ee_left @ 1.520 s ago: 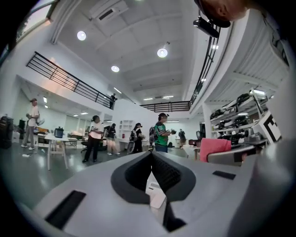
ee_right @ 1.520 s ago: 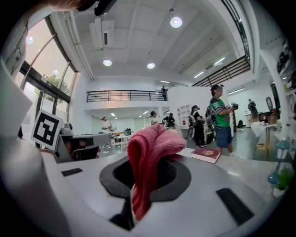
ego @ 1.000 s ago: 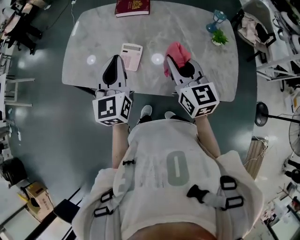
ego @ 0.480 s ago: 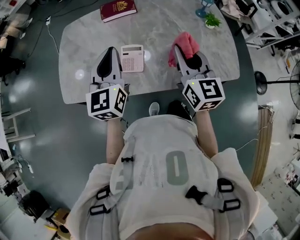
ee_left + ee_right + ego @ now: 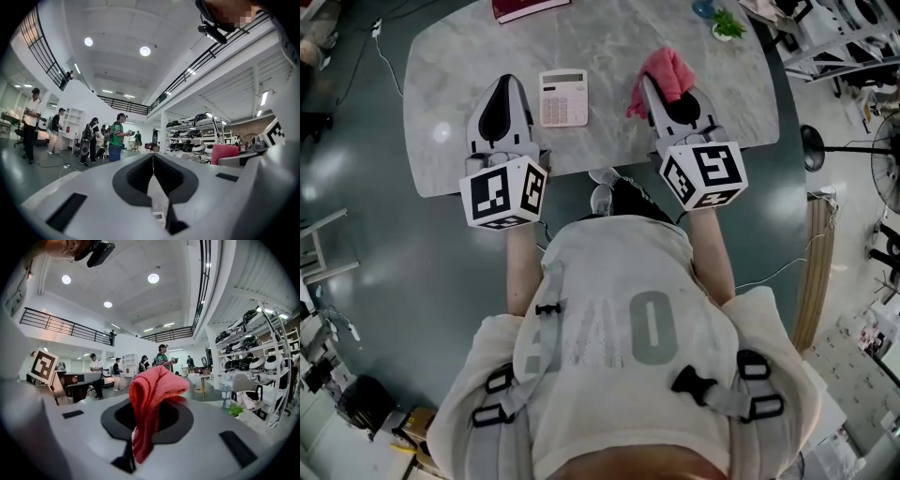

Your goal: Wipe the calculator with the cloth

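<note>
A pale pink calculator (image 5: 563,97) lies flat on the grey marble table (image 5: 609,37), between my two grippers. My left gripper (image 5: 507,82) hovers just left of it, jaws shut with nothing between them (image 5: 152,157). The right gripper (image 5: 652,82) is to the calculator's right, shut on a pink cloth (image 5: 664,75) that bunches up over the jaw tips and hangs down between them (image 5: 152,401). Neither gripper touches the calculator.
A dark red book (image 5: 528,7) lies at the table's far edge. A small green plant (image 5: 730,24) and a blue object (image 5: 705,7) stand at the far right. Shelves of gear (image 5: 255,350) and several people (image 5: 115,138) are beyond the table.
The head view has shifted, so the table and calculator now sit higher in frame. Both grippers moved forward over the table's near edge. The cloth stays gripped in the right gripper.
</note>
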Action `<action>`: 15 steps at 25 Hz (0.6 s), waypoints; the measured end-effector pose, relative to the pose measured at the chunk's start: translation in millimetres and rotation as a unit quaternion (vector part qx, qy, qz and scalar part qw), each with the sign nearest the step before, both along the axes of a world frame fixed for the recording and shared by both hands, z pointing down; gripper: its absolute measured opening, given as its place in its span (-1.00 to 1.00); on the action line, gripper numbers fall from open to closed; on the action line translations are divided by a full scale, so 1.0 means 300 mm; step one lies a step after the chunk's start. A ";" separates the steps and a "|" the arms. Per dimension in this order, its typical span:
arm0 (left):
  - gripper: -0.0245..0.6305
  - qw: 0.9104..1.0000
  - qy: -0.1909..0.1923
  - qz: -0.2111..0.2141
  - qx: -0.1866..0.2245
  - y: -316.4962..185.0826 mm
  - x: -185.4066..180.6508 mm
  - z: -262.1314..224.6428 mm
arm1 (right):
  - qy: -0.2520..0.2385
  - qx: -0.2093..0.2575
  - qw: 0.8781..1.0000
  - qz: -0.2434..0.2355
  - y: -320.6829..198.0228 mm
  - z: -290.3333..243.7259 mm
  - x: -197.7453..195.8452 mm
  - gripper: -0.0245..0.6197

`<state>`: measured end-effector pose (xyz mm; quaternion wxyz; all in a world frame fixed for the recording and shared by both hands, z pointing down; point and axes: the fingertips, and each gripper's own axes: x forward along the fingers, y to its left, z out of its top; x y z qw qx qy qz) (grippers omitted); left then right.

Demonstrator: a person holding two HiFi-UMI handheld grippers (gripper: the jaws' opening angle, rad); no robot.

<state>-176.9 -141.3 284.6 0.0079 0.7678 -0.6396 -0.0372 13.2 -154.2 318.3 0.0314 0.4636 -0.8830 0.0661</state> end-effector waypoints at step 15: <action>-0.44 0.999 0.005 0.019 -0.036 -0.095 -0.052 0.038 | 0.000 0.004 0.999 -0.031 -0.076 -0.003 -0.092 -0.74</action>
